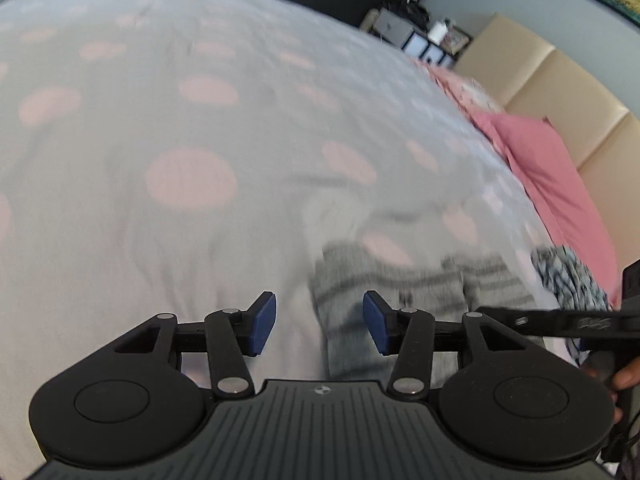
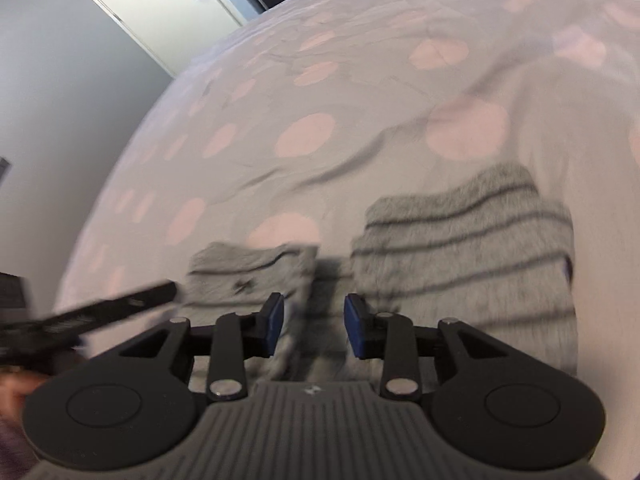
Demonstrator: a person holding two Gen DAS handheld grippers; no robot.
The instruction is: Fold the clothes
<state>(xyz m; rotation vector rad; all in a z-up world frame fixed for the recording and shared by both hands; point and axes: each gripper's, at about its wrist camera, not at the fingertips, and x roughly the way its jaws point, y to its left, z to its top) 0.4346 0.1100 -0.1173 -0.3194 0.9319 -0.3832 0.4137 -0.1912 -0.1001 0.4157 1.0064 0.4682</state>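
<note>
A grey knit garment [image 1: 400, 280] with thin dark stripes lies on the pale bedspread [image 1: 192, 120] with pink dots. In the left wrist view my left gripper [image 1: 320, 322] hovers over the garment's left edge, jaws apart, blue pads [image 1: 264, 324] pressing on nothing. In the right wrist view the garment [image 2: 460, 232] shows a broad folded part at the right and a smaller part [image 2: 248, 268] at the left. My right gripper [image 2: 315, 325] stands open above the gap between them, with only cloth below. Both views are blurred.
A pink pillow [image 1: 552, 184] and a beige padded headboard [image 1: 560, 80] lie to the right. A black-and-white patterned cloth [image 1: 568, 276] sits by the pillow. A cluttered shelf [image 1: 420, 40] stands beyond the bed, a white door [image 2: 160, 0] to the left. A hand [image 1: 628, 376] shows at the right edge.
</note>
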